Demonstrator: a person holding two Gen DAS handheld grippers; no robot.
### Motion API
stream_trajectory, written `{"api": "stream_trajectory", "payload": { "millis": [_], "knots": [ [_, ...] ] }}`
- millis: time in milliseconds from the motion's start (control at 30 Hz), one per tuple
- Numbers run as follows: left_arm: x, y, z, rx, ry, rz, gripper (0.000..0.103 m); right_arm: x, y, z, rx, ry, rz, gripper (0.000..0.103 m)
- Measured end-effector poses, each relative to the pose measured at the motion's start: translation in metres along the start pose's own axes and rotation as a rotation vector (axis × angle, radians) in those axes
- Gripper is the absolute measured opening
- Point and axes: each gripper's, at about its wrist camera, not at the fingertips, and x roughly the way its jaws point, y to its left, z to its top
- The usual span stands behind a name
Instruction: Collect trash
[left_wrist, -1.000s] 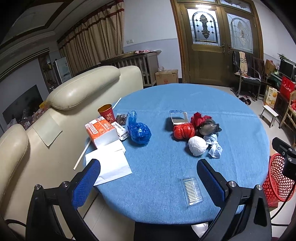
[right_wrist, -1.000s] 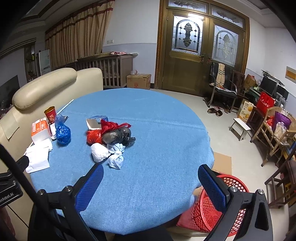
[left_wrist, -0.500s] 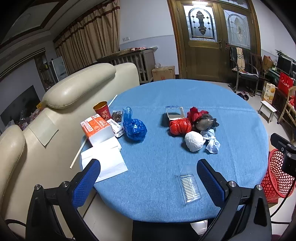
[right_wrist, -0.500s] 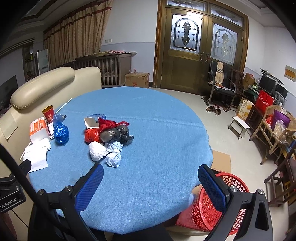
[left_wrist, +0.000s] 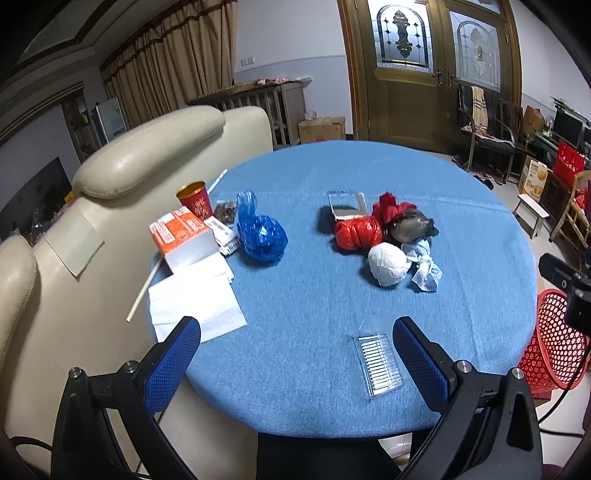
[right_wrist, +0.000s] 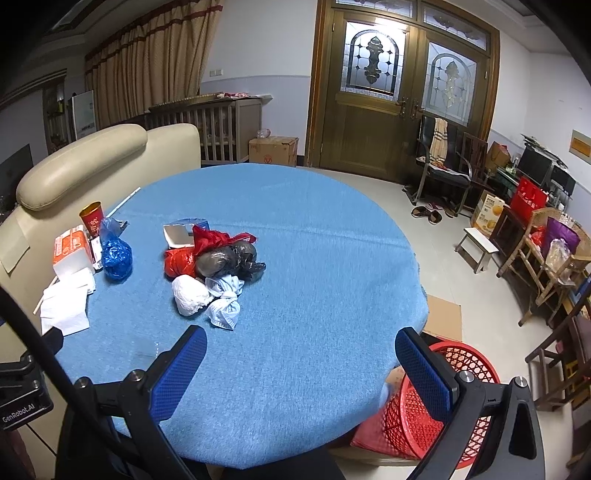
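On the round blue table (left_wrist: 369, 177) lies a cluster of knotted trash bags: a red bag (left_wrist: 357, 232), a grey-black bag (left_wrist: 412, 225), a white bag (left_wrist: 388, 264) and a pale blue wad (left_wrist: 424, 269). A blue bag (left_wrist: 262, 236) sits apart to the left. A clear plastic tray (left_wrist: 378, 363) lies near the front edge, just inside my left gripper's (left_wrist: 295, 360) right finger. Both grippers are open and hold nothing. My right gripper (right_wrist: 301, 363) hovers over the table's near edge, with the same bags (right_wrist: 214, 266) ahead on its left. A red mesh basket (right_wrist: 436, 402) stands on the floor below the right finger.
An orange-white carton (left_wrist: 183, 236), a red paper cup (left_wrist: 195, 201), white papers (left_wrist: 195, 302) and a long straw (left_wrist: 144, 291) crowd the table's left side. A cream sofa (left_wrist: 110, 170) presses against that side. Chairs and boxes line the right wall (right_wrist: 517, 229).
Both views have pulled back slightly from the table, so the trash sits a little farther ahead. Nothing on the table has moved and both grippers stay open.
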Motion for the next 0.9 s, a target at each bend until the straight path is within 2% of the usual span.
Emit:
{"api": "stream_trajectory", "payload": {
  "millis": [100, 233, 400, 467, 533, 600, 800, 900],
  "knots": [
    [0.011, 0.0, -0.003, -0.004, 0.038, -0.024, 0.103, 0.013, -0.007, 0.001, 0.012, 0.01, 0.051, 0.103],
    [0.024, -0.006, -0.005, 0.007, 0.074, -0.059, 0.103, 0.037, -0.013, 0.002, 0.008, 0.059, 0.166, 0.103],
    [0.043, -0.019, -0.008, 0.032, 0.136, -0.171, 0.103, 0.074, -0.017, 0.007, 0.01, 0.101, 0.317, 0.102],
    [0.05, -0.024, -0.01, 0.042, 0.158, -0.204, 0.103, 0.089, -0.014, 0.009, 0.002, 0.113, 0.355, 0.096],
    [0.058, -0.029, -0.011, 0.044, 0.178, -0.235, 0.103, 0.111, -0.011, 0.013, 0.005, 0.163, 0.395, 0.07],
    [0.065, -0.031, -0.012, 0.034, 0.202, -0.269, 0.103, 0.136, -0.008, 0.017, 0.029, 0.231, 0.45, 0.06],
    [0.081, -0.036, -0.013, 0.016, 0.257, -0.339, 0.103, 0.179, 0.014, 0.025, 0.042, 0.298, 0.534, 0.06],
    [0.088, -0.038, -0.014, 0.004, 0.288, -0.366, 0.099, 0.196, 0.029, 0.027, 0.017, 0.328, 0.539, 0.048]
  ]
}}
